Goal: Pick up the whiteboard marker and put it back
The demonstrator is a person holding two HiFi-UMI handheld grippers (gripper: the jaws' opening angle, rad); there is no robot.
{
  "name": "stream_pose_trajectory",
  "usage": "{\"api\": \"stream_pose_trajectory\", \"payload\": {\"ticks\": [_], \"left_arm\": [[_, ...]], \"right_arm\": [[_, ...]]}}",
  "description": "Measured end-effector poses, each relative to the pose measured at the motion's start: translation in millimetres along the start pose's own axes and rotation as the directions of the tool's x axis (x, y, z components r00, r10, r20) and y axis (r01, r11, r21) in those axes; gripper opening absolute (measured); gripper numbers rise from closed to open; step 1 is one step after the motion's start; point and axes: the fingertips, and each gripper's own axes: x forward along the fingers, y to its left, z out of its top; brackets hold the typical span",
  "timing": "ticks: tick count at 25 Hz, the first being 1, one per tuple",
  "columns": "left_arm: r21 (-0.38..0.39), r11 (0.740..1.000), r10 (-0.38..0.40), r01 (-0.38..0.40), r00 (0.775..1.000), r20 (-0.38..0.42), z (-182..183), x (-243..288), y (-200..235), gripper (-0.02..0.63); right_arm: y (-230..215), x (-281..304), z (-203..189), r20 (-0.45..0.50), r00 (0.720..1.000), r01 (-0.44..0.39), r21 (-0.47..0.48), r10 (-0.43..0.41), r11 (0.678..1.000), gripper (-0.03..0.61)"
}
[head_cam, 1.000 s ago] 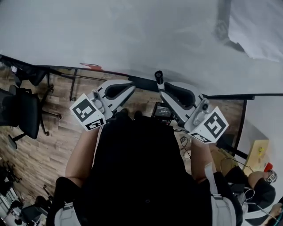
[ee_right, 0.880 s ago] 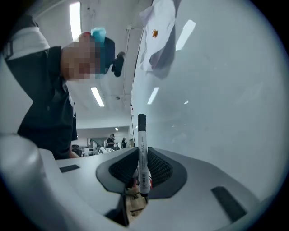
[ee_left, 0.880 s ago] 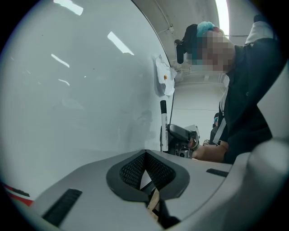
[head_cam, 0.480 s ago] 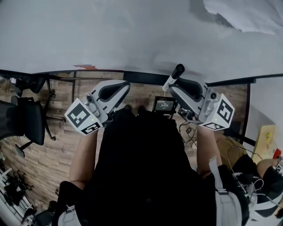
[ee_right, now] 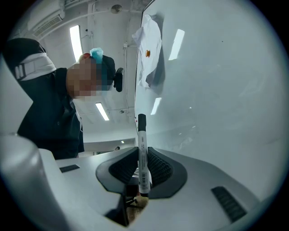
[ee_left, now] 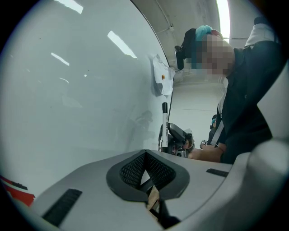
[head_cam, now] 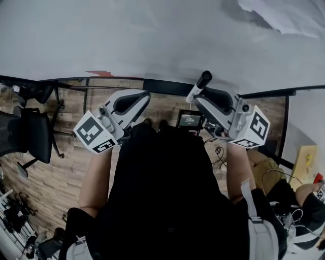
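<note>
Whiteboard [head_cam: 152,35] upright ahead, lower edge near both grippers. Left gripper [head_cam: 139,97]: fingers closed together, nothing between. Right gripper [head_cam: 200,96]: fingers clamped on marker [head_cam: 199,85] barrel near its lower end. Black cap up, just beside whiteboard's lower edge; contact indeterminable.

A broad glossy white whiteboard [head_cam: 152,35] fills the space ahead, bare except for a crumpled white cloth [head_cam: 284,15] at upper right. Its black bottom rail [head_cam: 162,86] crosses just by the jaws, where the black-capped white whiteboard marker [ee_right: 142,149] in the right gripper [ee_right: 142,173] pokes up near that face.
</note>
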Motion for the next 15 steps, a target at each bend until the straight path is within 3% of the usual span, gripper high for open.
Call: {"api": "stream_pose_trajectory", "payload": {"ticks": [15], "left_arm": [[-0.012,1.000,0.019,-0.019,1.000,-0.002,-6.9,-7.8,-1.0,0.011]], "right_arm": [[-0.9,-1.0,-1.7,-0.006,1.000,0.008,-0.003,-0.008,1.000,0.074]]}}
